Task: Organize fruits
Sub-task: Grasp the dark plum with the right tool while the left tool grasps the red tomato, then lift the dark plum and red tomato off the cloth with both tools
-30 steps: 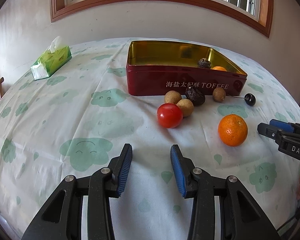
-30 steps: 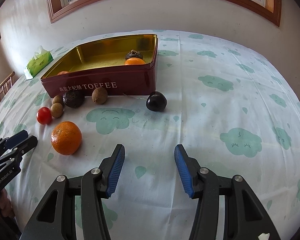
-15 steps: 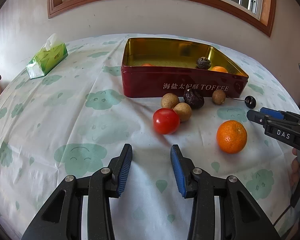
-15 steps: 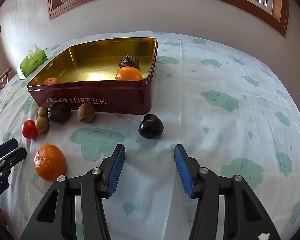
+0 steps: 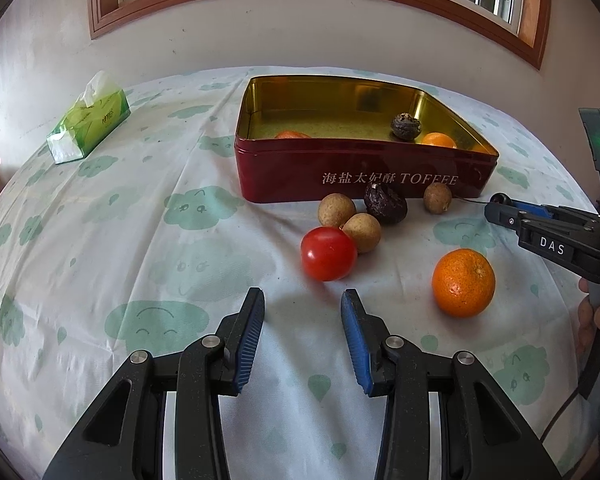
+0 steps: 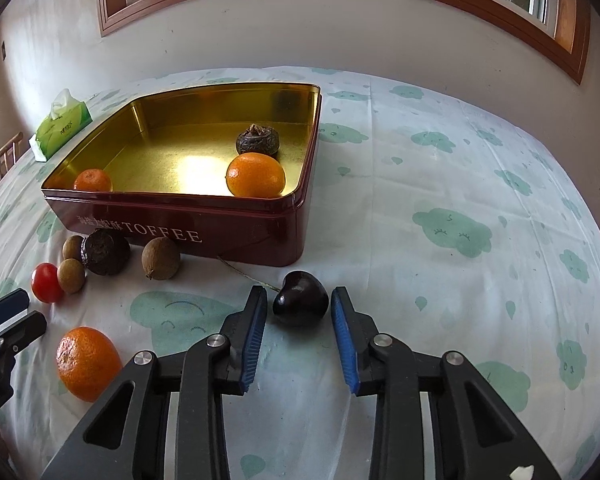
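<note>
The right hand-held gripper has slid forward, jaws closing around the cherry, pads not quite touching it.

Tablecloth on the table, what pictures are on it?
Green smiling clouds and drops on the white tablecloth; right wrist view shows them best.

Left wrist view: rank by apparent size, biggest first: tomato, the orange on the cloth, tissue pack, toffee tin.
1. toffee tin
2. tissue pack, though it lies farther away
3. orange and tomato: close; the orange looks slightly bigger, too near to call firmly.
</note>
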The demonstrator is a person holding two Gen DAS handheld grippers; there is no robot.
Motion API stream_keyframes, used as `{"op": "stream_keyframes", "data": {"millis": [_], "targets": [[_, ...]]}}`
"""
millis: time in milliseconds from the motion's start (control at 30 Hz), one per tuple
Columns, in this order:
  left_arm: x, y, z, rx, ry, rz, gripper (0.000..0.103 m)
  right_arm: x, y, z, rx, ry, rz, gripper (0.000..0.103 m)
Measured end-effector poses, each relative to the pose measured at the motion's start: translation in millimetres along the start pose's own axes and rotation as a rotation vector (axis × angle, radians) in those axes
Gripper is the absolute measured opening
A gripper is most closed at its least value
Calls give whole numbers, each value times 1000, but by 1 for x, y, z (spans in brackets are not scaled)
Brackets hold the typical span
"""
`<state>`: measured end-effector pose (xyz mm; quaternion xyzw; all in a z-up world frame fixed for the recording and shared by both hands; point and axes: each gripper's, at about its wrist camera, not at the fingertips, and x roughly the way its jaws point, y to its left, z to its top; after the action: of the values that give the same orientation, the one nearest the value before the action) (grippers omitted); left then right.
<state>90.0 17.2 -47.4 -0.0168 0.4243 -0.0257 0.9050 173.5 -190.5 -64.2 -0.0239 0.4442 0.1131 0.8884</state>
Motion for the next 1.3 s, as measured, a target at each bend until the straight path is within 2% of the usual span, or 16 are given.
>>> {"op": "stream_keyframes", "data": {"millis": [100, 533, 1000, 1133, 1200, 1300], "targets": [[0, -2, 0, 6, 0, -8, 41, -1, -1, -2, 7, 0, 3, 25], [7, -8, 10, 6, 6, -22, 41, -15, -8, -19, 35, -3, 0, 25], [21, -9, 23, 2, 12, -32, 41, -15, -9, -20, 38, -3, 1, 25], [21, -10, 23, 10, 5, -36, 39, -15, -9, -20, 38, -3, 1, 25], [21, -10, 22, 8, 3, -39, 34, -15, -9, -20, 38, -3, 1, 25], [20, -9, 22, 1, 2, -43, 32, -15, -9, -20, 38, -3, 1, 25]]}}
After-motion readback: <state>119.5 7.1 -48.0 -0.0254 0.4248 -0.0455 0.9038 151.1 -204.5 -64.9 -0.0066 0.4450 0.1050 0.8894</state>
